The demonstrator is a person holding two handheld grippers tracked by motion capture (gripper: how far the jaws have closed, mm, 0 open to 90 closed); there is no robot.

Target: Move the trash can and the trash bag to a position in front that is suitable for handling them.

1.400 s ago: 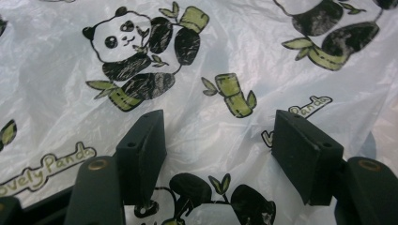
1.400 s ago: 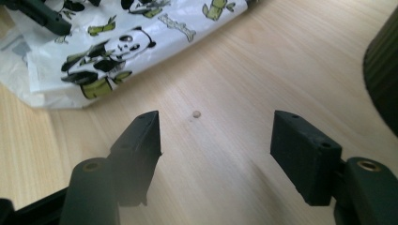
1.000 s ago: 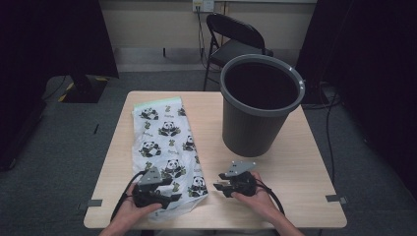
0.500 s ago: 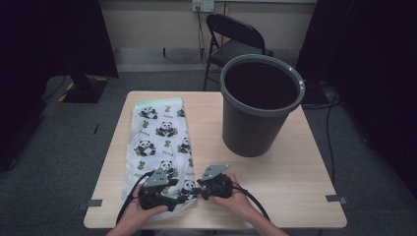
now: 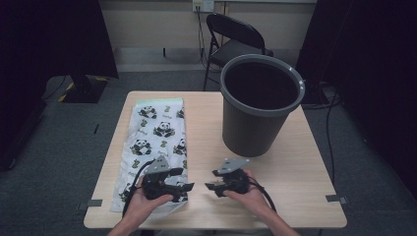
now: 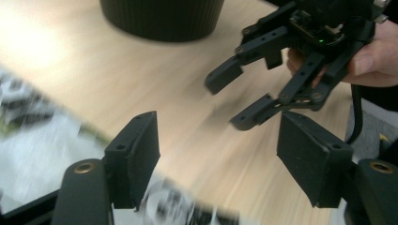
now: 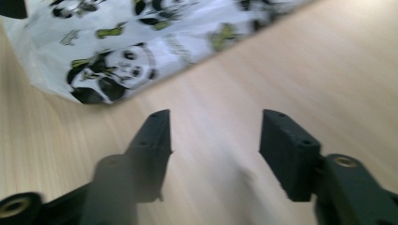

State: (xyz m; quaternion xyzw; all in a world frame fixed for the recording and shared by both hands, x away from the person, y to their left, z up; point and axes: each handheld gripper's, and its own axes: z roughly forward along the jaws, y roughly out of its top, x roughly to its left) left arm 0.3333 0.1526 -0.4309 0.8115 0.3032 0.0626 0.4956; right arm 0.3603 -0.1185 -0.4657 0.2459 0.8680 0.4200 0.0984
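Note:
A white bag with a panda print [image 5: 156, 132] lies flat along the left side of the wooden table [image 5: 290, 162]. My left gripper [image 5: 189, 187] hovers over the bag's near right corner, pointing right. Its jaws [image 6: 218, 159] stand open and have just been opening, with nothing between them. My right gripper [image 5: 208, 186] faces it from the right over bare wood, a small gap apart. Its jaws [image 7: 218, 145] have also just been opening and are empty. The bag's corner [image 7: 117, 51] lies ahead of them. The right gripper [image 6: 234, 98] is open in the left gripper view.
A tall dark grey bin [image 5: 260, 105] with a light rim stands on the table's far right. Its base [image 6: 164, 18] is in the left gripper view. A black folding chair [image 5: 236, 39] stands beyond the table. Bare wood lies right of the right hand.
Half a second ago the right gripper was up against the bag's near corner beside the left one. It has drawn back to the right and opened wider. The left gripper has lifted slightly.

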